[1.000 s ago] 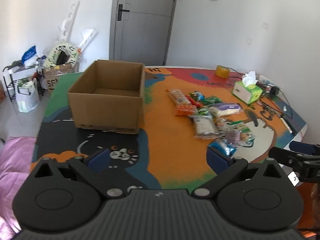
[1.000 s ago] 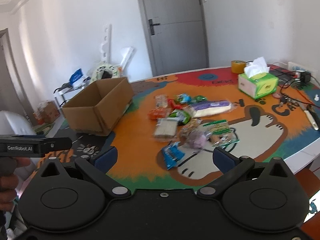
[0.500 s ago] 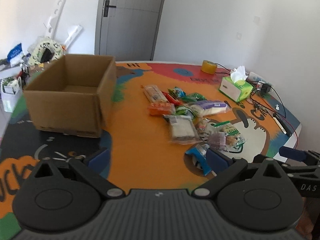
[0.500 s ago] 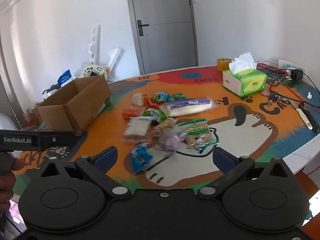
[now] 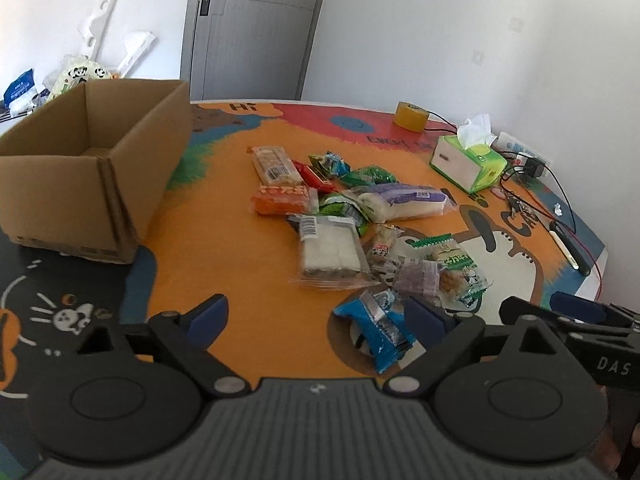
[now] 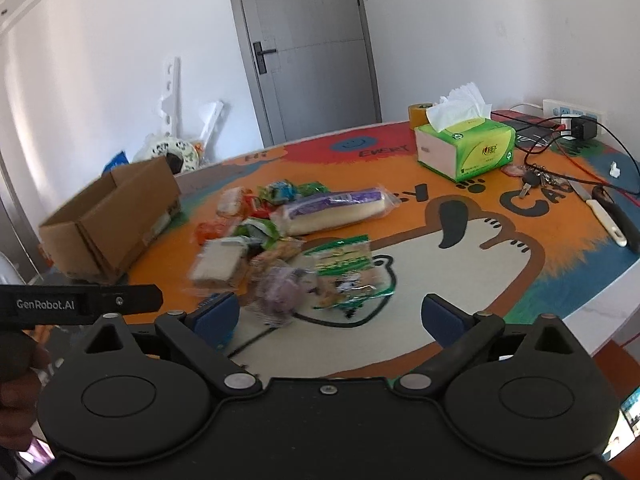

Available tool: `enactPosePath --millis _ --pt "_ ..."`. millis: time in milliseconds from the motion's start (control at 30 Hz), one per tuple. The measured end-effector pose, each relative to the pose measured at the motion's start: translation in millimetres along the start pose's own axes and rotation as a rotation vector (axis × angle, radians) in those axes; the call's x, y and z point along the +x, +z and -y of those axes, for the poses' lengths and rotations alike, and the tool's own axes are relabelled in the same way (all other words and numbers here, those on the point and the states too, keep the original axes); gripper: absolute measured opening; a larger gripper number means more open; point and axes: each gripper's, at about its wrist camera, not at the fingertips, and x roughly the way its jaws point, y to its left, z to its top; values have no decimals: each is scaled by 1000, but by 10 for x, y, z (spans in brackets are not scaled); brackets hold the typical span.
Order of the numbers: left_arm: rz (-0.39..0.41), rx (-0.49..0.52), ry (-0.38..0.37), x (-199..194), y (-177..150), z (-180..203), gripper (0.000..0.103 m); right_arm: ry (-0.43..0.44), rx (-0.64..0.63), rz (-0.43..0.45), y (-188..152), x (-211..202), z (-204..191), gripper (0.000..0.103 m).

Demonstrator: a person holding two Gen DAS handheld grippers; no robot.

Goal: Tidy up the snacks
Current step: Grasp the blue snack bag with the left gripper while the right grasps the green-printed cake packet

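Note:
Several snack packets lie heaped mid-table: a cracker pack (image 5: 328, 250), a blue packet (image 5: 378, 326), an orange packet (image 5: 280, 200), a long purple-and-white pack (image 5: 404, 200) (image 6: 332, 210), a green-topped bag (image 6: 346, 262). An open cardboard box (image 5: 92, 168) (image 6: 116, 216), nothing visible inside, stands at the left. My left gripper (image 5: 316, 316) hovers near the table's front; its jaws are closing with nothing pressed between them, the blue packet just beside the right finger. My right gripper (image 6: 330, 312) hangs over the heap's near side, jaws closing, pads touching nothing.
A green tissue box (image 6: 464, 146), a yellow tape roll (image 5: 410, 117), keys (image 6: 534, 178), a charger with cables (image 6: 580, 128) and a black-and-white tool (image 6: 612, 216) sit at the right. The table edge (image 6: 592, 312) runs close by. Clutter stands against the far wall (image 6: 172, 148).
Both grippers have moved forward and down toward the snack heap, which now looms larger. The box has slid left in the left wrist view. Both pairs of jaws have narrowed slightly.

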Motion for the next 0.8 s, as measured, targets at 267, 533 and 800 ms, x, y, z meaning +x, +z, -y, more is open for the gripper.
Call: enactPosePath --millis 267,533,800 --pt "-29 -42 3 312 -22 134 77 13 -56 -46 55 277 115 90" --pt "-56 -22 21 521 -52 264 71 38 -77 -76 95 559 206 84" --pt "-61 26 69 508 -92 359 64 53 -114 -77 97 766 190 80"
